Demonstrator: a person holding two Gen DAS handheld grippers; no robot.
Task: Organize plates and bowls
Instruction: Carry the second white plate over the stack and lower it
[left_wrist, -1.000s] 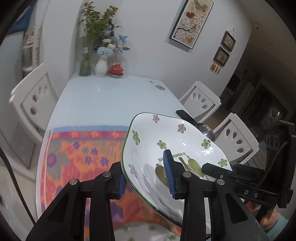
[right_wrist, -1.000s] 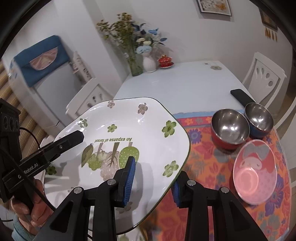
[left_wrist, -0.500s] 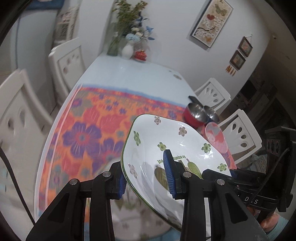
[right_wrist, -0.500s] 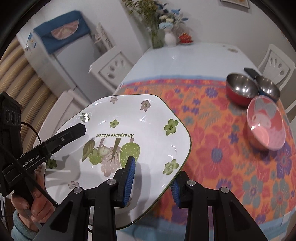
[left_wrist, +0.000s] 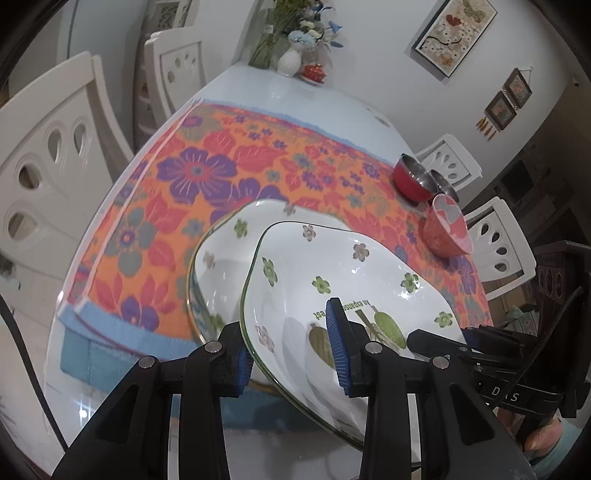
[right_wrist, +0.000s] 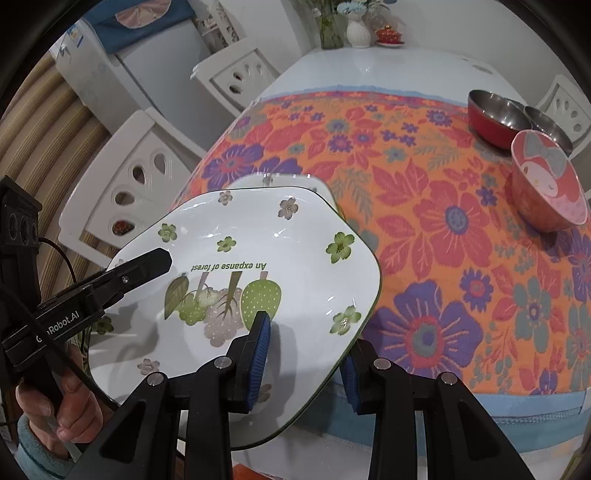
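The plate (right_wrist: 258, 258) is being held at two edges: the left gripper (left_wrist: 291, 343) is clamped narrowly on its rim with one pad above and one below, and the right gripper (right_wrist: 306, 354) is pinched on the opposite rim in the same way. Since a second ago, the plate is being brought down and forward over the cloth (right_wrist: 424, 229), which was mostly out of sight beneath it then and is now filling both views. A second plate (left_wrist: 221, 258) of the same pattern is now being seen lying on the cloth directly under the held one, its far edge showing past the held rim in both views. The held plate is being kept tilted and just above the lower one; whether they are touching cannot be told. Neither grip has been changed over that second.

By this, the stacking step is judged to be nearly done: the plate is being lined up for setting down onto its twin. The pink bowl (right_wrist: 546, 192), red bowl (right_wrist: 495, 118) and steel bowl (right_wrist: 546, 125) are being left well apart at the far right of the cloth, not yet nested.
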